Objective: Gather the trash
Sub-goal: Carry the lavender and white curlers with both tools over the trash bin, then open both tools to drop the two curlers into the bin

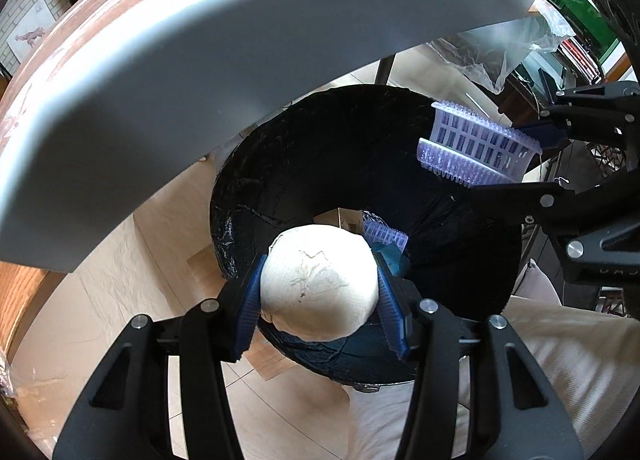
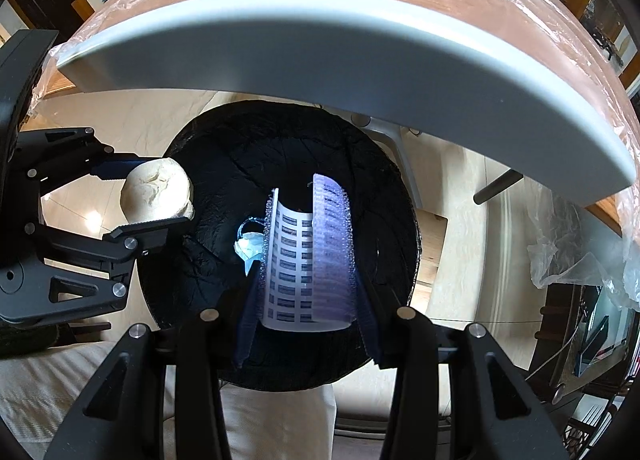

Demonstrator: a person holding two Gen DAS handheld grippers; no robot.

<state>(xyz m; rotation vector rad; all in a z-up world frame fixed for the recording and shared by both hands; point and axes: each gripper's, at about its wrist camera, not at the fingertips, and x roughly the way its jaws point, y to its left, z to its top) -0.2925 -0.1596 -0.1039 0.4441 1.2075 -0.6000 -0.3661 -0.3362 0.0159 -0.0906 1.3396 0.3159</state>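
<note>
My left gripper [image 1: 319,284] is shut on a cream crumpled paper ball [image 1: 320,292], which hangs over the near rim of a black-lined trash bin [image 1: 320,164]. In the right wrist view the left gripper [image 2: 162,192] holds the paper ball [image 2: 158,188] at the trash bin's [image 2: 240,148] left edge. My right gripper [image 2: 308,284] is shut on a bent white plastic grid strip with purple bristly edges [image 2: 308,244], above the bin's mouth. In the left wrist view the right gripper [image 1: 516,160] holds the grid strip [image 1: 476,144] at the bin's far right. A white-blue crumpled scrap [image 2: 248,248] lies deep inside.
A white-edged table [image 1: 160,60] with a film-covered brown top overhangs the bin's far side; the table [image 2: 320,48] has loose plastic film [image 2: 580,252] hanging off its right end. A table leg [image 2: 400,152] stands behind the bin. Cream cloth [image 1: 520,360] lies at the near side, pale floor around.
</note>
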